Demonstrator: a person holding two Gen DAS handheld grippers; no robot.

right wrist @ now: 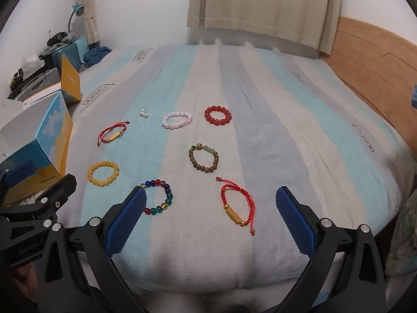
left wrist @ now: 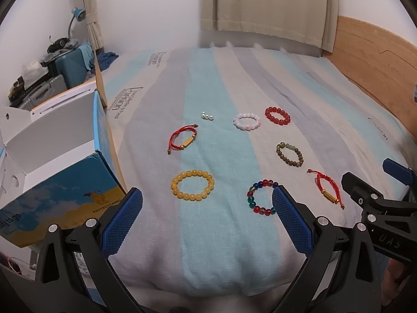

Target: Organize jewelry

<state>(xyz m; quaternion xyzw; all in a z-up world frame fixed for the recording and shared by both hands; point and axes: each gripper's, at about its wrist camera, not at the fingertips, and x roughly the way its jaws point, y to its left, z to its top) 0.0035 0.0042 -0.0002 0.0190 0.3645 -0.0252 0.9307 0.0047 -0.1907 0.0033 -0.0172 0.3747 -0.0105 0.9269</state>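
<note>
Several bracelets lie on a striped bed sheet (left wrist: 203, 234). In the left wrist view: a yellow bead bracelet (left wrist: 192, 184), a multicolour bead bracelet (left wrist: 260, 197), a red cord bracelet (left wrist: 182, 138), a second red cord bracelet (left wrist: 329, 189), a brown bead bracelet (left wrist: 289, 154), a pink one (left wrist: 247, 121), a red bead one (left wrist: 277, 115) and small pearls (left wrist: 207, 116). My left gripper (left wrist: 207, 198) is open and empty, hovering before the yellow and multicolour bracelets. My right gripper (right wrist: 211, 198) is open and empty, with the second red cord bracelet (right wrist: 237, 203) between its fingers' line of sight.
An open blue-and-yellow cardboard box (left wrist: 52, 161) with a white inside stands on the bed's left edge; it also shows in the right wrist view (right wrist: 49, 151). Suitcases and clutter (left wrist: 52, 73) sit beyond it. A wooden headboard (left wrist: 378, 60) runs along the right.
</note>
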